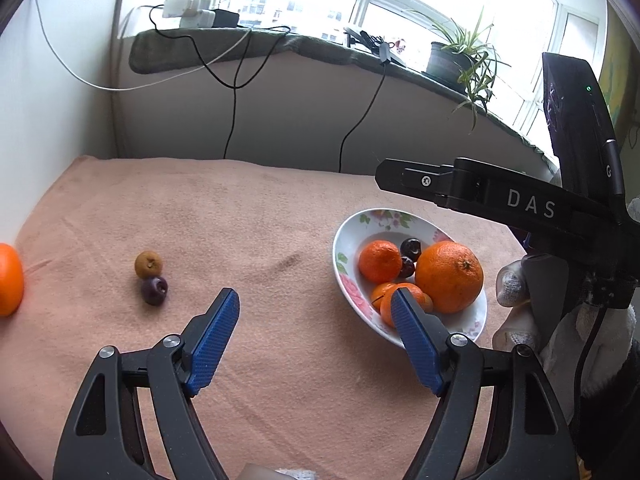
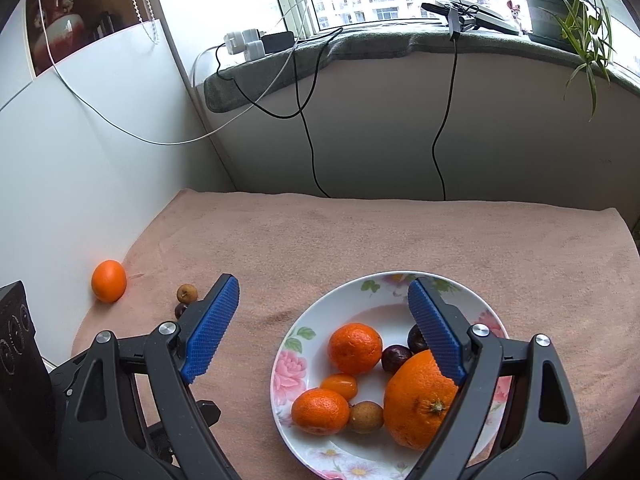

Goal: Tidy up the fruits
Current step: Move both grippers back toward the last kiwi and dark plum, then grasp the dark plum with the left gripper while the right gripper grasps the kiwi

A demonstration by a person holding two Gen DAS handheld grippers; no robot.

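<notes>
The desk (image 2: 400, 232) is covered by a peach-pink towel and is bounded by a white wall on the left and a grey sill at the back; cables are hung down from the sill, and a potted plant (image 2: 560, 12) is stood at its right end.

The floral plate (image 2: 288, 364) is set on the right part of the desk, seen in both views; most of the fruit is held in it. A big orange (image 2: 416, 404) is lain at the plate's right side, partly hidden in the right wrist view by the right claw's finger; a mandarin (image 2: 355, 348) is placed toward the plate's middle, a 2nd mandarin (image 2: 320, 411) at the near-left rim; a small oval orange fruit (image 2: 340, 386) is lodged btwn them; a brown fruit (image 2: 366, 417) is touching the 2nd mandarin & the big orange; two dark plums (image 2: 396, 358) are sat behind the big orange.

Three fruits are left outside the plate: a loose orange (image 2: 109, 286) by the left wall, well apart from the plate; a small brown fruit (image 1: 148, 264) and a purple plum (image 1: 154, 290), touching each other, btwn the loose orange and the plate.

The right claw (image 2: 324, 292) is held wide open above the plate, nothing gripped; the left claw (image 1: 314, 300) is likewise spread wide and empty, hovered over bare towel just left of the plate.
</notes>
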